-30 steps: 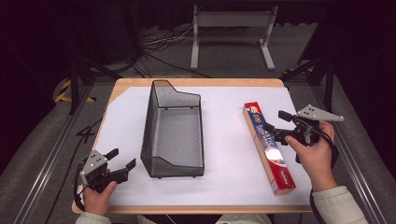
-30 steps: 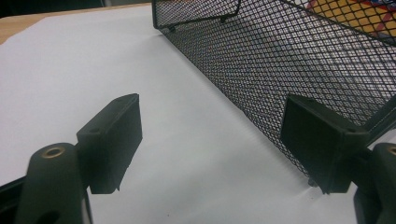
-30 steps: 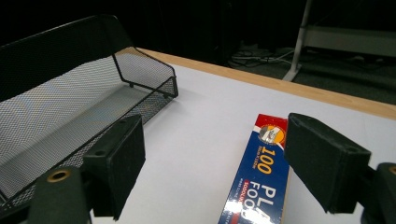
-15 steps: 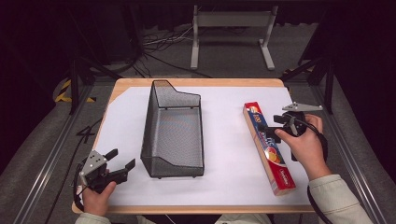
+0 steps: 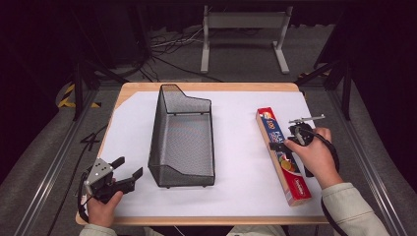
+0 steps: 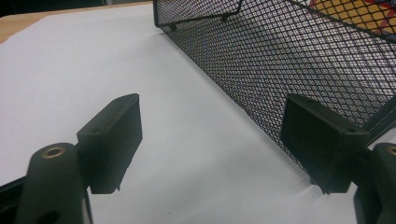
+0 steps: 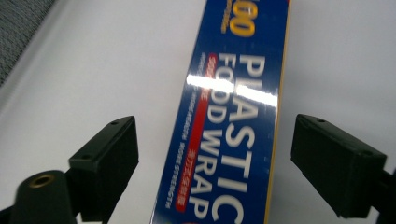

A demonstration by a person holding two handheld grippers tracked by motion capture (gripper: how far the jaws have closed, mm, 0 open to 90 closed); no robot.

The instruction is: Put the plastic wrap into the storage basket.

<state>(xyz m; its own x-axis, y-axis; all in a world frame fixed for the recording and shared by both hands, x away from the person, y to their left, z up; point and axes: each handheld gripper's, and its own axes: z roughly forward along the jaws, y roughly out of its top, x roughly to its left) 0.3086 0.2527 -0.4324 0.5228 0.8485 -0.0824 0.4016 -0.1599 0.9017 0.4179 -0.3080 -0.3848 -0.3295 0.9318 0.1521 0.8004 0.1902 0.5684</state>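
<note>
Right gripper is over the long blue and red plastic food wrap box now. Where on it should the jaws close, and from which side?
Grip the long blue and red plastic food wrap box across its narrow width, near mid-length, coming straight down from above. It lies flat on the white sheet with both long sides free. The right gripper is open, its jaws already straddling the box, so a mid-length hold should keep it from tipping.

White table sheet (image 5: 236,162) brightly lit from above; surroundings fall into near black. High view soft, low in detail. Mesh basket (image 6: 299,70) crisp, casts faint shadow. Plastic food wrap box (image 7: 233,130) shows white glare streak across print, lettering slightly blurred; near jaws soft.
</note>
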